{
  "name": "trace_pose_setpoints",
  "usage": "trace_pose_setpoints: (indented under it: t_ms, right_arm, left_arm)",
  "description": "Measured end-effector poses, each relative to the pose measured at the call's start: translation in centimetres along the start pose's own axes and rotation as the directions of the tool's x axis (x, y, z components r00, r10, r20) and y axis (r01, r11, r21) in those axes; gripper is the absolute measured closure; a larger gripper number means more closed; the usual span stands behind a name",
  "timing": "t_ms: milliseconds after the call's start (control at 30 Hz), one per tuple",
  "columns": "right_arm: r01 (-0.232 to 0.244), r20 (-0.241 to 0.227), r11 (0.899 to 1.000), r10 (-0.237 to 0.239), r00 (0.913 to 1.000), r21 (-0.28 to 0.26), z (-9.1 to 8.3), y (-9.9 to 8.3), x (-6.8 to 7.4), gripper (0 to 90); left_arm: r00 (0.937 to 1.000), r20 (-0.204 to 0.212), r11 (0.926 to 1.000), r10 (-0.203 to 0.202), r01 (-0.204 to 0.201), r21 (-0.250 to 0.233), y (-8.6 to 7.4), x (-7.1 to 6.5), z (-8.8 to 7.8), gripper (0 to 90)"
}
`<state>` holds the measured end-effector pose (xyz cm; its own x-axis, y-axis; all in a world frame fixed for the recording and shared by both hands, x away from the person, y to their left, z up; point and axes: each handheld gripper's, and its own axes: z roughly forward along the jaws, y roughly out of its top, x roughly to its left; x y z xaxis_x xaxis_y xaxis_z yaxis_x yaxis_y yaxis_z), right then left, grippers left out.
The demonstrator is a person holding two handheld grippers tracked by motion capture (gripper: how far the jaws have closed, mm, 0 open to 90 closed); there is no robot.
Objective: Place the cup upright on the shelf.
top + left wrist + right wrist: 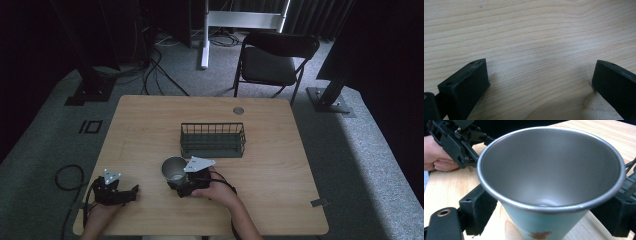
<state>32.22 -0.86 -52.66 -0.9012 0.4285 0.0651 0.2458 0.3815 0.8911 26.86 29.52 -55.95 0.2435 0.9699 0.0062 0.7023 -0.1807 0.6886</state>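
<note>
Nearest in the right gripper view is a metal cup (551, 175), its wide rim and bare grey inside facing up, its outside pale blue with a small brownish mark low down. The right gripper (549, 215) has one black jaw on each side of the cup wall, pressed against it, so it is grasping the cup. In the high view the cup (173, 170) stands upright on the wooden table (280, 165), near the front edge and a little left of the middle, with the right gripper (181, 186) at its near side. Just beyond the cup stands a dark wire basket (213, 139). The left gripper (134, 192) rests at the near left of the table, well apart from the cup. In its own view the left gripper (537, 82) has its jaws spread wide over bare wood, released. A black folding chair (272, 60) stands on the floor beyond the far edge.
</note>
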Motion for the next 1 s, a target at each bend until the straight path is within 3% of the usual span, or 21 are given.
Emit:
trace_pose_setpoints:
  t_ms: [267,400,1000]
  right_arm:
    - [0.017,0.004,1.0,-0.018,0.9998,0.01,0.6,0.6,0.4,15.0]
    - [0.008,0.001,1.0,-0.008,1.0,-0.012,0.4,1.4,0.6,15.1]
    - [0.01,0.024,0.999,-0.009,0.9997,-0.046,-2.2,6.1,0.0,15.2]
  left_arm:
    - [1.0,0.0,1.0,0.0,0.0,0.0,0.0,0.0,0.0,1.4]
    - [1.0,0.0,1.0,-0.002,0.002,-0.002,0.0,0.0,0.0,1.4]
    - [1.0,0.0,1.0,0.0,0.0,-0.001,0.0,0.0,0.0,1.4]
